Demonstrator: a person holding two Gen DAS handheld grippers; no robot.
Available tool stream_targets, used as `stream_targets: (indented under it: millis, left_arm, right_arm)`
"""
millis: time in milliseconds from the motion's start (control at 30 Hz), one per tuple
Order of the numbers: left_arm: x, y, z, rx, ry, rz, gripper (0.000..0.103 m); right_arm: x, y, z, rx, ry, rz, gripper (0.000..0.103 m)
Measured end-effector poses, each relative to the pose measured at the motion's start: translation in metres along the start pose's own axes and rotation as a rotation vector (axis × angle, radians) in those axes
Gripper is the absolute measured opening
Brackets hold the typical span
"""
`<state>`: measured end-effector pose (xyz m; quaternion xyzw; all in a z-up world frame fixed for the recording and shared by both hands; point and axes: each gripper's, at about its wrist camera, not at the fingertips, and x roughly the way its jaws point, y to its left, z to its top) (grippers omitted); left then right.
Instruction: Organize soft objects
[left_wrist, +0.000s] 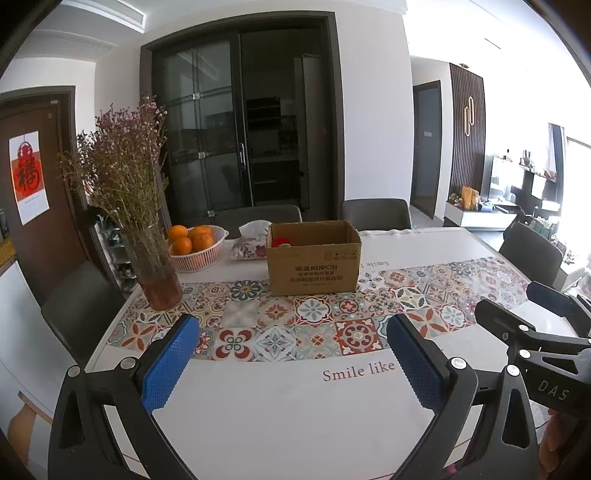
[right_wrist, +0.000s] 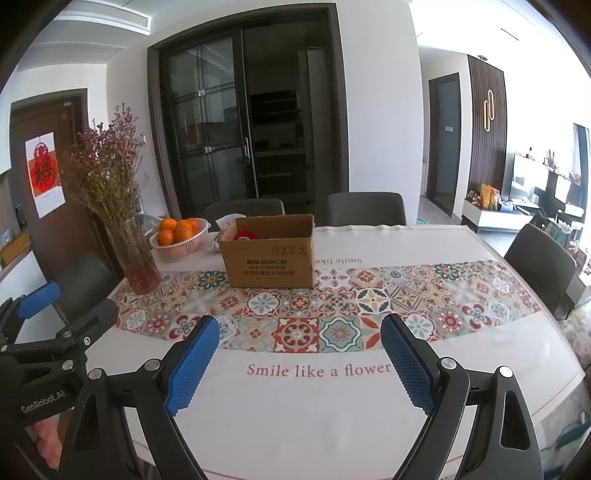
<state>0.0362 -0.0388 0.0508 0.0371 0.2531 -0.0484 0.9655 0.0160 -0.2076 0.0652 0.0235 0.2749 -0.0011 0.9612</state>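
Blue-padded left tool (left_wrist: 291, 354) and right tool (right_wrist: 299, 354) hover level, jaws spread.

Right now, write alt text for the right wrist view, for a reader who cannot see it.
The open right gripper hovers empty over a patterned table. Beyond it stands an open cardboard box with something red inside. Left of the box are a basket of oranges and a vase of dried flowers.
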Motion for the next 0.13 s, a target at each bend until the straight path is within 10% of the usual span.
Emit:
stream_targets:
  millis: [133]
  left_arm:
    - [-0.0005,0.0018,0.0,-0.003,-0.002,-0.002,0.103]
  right_arm:
    - [-0.0008,0.0004,-0.0003,-0.001,0.002,0.002,0.09]
